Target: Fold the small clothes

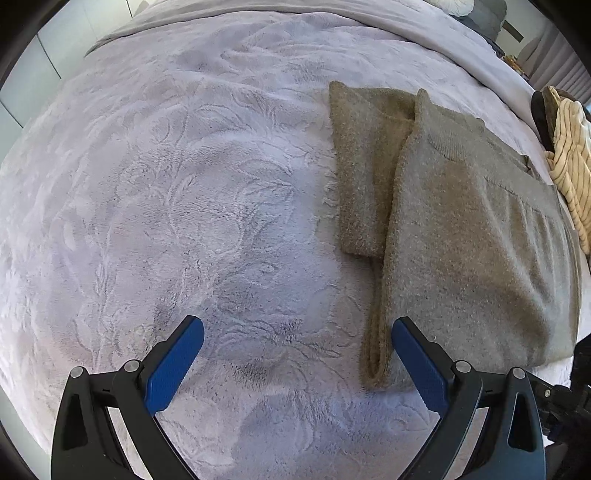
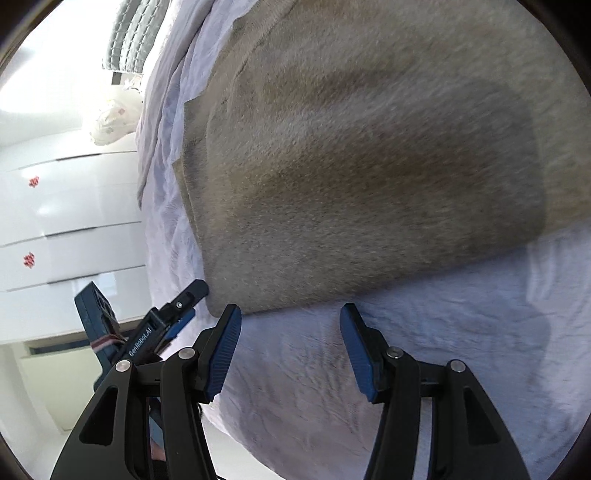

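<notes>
An olive-brown knit sweater (image 1: 461,221) lies partly folded on the lavender plush blanket (image 1: 184,184), with one sleeve folded across it and a narrow strip of cloth trailing toward my left gripper. My left gripper (image 1: 298,322) hangs open over the blanket, its right pad (image 1: 417,362) beside the strip's end and nothing between the pads. In the right wrist view the sweater (image 2: 369,166) fills the upper frame. My right gripper (image 2: 291,309) stands open just short of its near edge, holding nothing. The left gripper (image 2: 190,304) shows at the sweater's corner.
A cream striped garment (image 1: 569,166) lies heaped at the bed's right edge beside a dark object (image 1: 543,118). White drawers (image 2: 55,221) stand past the bed's side. A grey quilted pillow (image 2: 133,33) is at the far end.
</notes>
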Demonstrator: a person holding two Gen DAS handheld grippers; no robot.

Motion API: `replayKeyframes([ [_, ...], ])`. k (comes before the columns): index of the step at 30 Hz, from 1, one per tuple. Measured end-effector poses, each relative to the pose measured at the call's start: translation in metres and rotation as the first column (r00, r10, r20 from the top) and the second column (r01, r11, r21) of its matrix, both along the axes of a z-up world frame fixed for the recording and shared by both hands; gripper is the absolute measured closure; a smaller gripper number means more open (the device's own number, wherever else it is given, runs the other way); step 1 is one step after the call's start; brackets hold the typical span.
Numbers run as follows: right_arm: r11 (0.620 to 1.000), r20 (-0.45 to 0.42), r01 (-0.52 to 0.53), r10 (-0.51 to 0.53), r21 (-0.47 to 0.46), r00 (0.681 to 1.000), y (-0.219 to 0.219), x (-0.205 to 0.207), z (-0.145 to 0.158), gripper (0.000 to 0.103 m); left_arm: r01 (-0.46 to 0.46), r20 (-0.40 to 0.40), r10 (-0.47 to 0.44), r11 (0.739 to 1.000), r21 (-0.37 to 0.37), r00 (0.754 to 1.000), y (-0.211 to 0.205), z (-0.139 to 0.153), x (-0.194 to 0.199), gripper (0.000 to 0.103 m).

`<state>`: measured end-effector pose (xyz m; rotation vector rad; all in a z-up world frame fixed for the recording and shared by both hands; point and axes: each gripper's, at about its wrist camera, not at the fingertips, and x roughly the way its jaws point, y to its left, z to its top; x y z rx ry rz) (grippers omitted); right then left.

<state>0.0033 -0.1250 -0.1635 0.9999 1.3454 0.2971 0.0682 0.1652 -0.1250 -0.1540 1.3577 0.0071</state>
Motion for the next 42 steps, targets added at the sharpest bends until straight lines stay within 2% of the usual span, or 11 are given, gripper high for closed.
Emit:
replayKeyframes([
  [7, 0.992, 0.009, 0.104, -0.105, 0.069, 0.994, 0.013, 0.010, -0.014, 0.043, 0.005, 0.030, -0.002, 0.997, -0.076, 1.000, 0.003, 0.003, 0.012, 0.001],
  [17, 0.929, 0.000, 0.258, -0.267, 0.265, 0.964, 0.033, 0.031, -0.035, 0.042, -0.006, 0.051, 0.017, 0.977, -0.213, 0.999, 0.005, 0.009, 0.025, 0.001],
  [18, 0.924, 0.004, 0.259, -0.271, 0.281, 0.962, 0.034, 0.034, -0.034, 0.044, 0.001, 0.054, 0.011, 0.974, -0.225, 0.998, 0.004, 0.010, 0.028, 0.001],
  [19, 0.921, 0.011, 0.255, -0.270, 0.295, 0.963, 0.034, 0.037, -0.033, 0.054, 0.007, 0.057, 0.007, 0.972, -0.233, 0.998, 0.003, 0.011, 0.028, 0.001],
  [20, 0.926, 0.019, 0.240, -0.256, 0.291, 0.967, 0.036, 0.041, -0.031, 0.070, 0.013, 0.059, 0.001, 0.969, -0.246, 0.998, 0.001, 0.012, 0.029, 0.001],
  [22, 0.935, 0.026, 0.217, -0.234, 0.281, 0.972, 0.037, 0.043, -0.029, 0.086, 0.016, 0.056, -0.001, 0.964, -0.266, 0.998, -0.002, 0.012, 0.031, 0.001],
  [30, 0.938, 0.099, 0.157, -0.196, 0.311, 0.976, 0.032, 0.047, -0.011, 0.091, 0.005, 0.032, 0.005, 0.950, -0.311, 0.999, -0.011, 0.003, 0.038, 0.001],
  [32, 0.940, 0.146, 0.123, -0.177, 0.318, 0.973, 0.030, 0.052, 0.000, 0.091, 0.002, 0.030, 0.009, 0.933, -0.360, 0.999, -0.011, 0.003, 0.040, 0.001],
  [34, 0.944, 0.177, 0.095, -0.157, 0.317, 0.972, 0.028, 0.054, 0.008, 0.091, -0.005, 0.020, 0.016, 0.896, -0.444, 1.000, -0.010, 0.001, 0.046, 0.001],
  [39, 0.955, 0.251, 0.033, -0.111, 0.296, 0.962, 0.027, 0.064, 0.030, 0.091, 0.007, -0.008, -0.015, 0.776, -0.631, 1.000, -0.027, -0.005, 0.080, 0.001],
  [42, 0.964, 0.275, -0.002, -0.073, 0.264, 0.959, 0.021, 0.066, 0.035, 0.091, 0.036, -0.005, -0.052, 0.752, -0.658, 0.999, -0.043, -0.007, 0.096, 0.001],
])
